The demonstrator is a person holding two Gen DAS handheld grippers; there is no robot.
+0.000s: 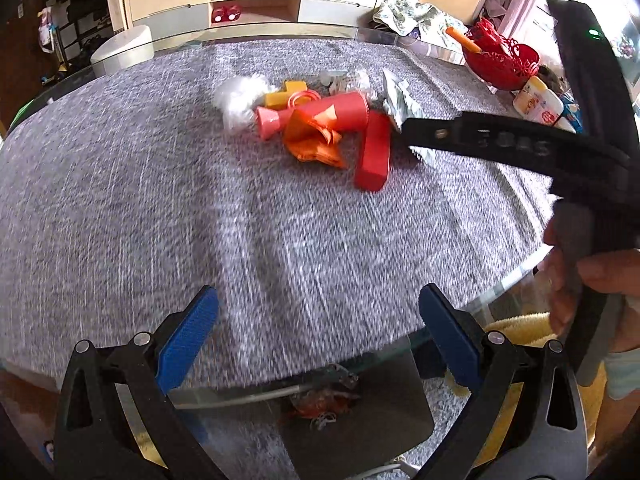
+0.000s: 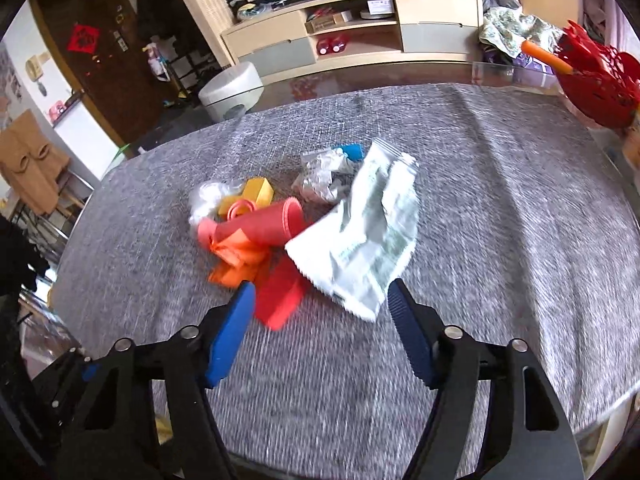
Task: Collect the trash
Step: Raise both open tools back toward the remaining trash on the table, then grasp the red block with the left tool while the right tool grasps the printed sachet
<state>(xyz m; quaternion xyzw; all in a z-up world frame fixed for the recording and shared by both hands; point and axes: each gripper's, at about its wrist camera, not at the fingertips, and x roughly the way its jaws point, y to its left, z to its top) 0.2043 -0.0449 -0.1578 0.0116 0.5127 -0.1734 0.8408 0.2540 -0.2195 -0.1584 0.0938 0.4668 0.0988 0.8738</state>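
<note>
Right wrist | right gripper (image 2: 320, 308) spread wide, empty, just short of pale foil pouch (image 2: 364, 240); judged light, crinkly, slippery; pinch serrated near edge | left gripper (image 1: 318, 312) released, well back from pouch

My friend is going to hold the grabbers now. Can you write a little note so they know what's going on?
Left hand-held gripper: open, empty, near the table's front edge.
Right hand-held gripper: open, empty, right at the pale green wrapper.
Trash pile mid-table on the grey cloth: wrapper, red box, orange scrap, red tube, yellow piece, crumpled clear plastic.
Done: nothing picked here yet.
Left: collect the whole pile, probably the wrapper first.
</note>
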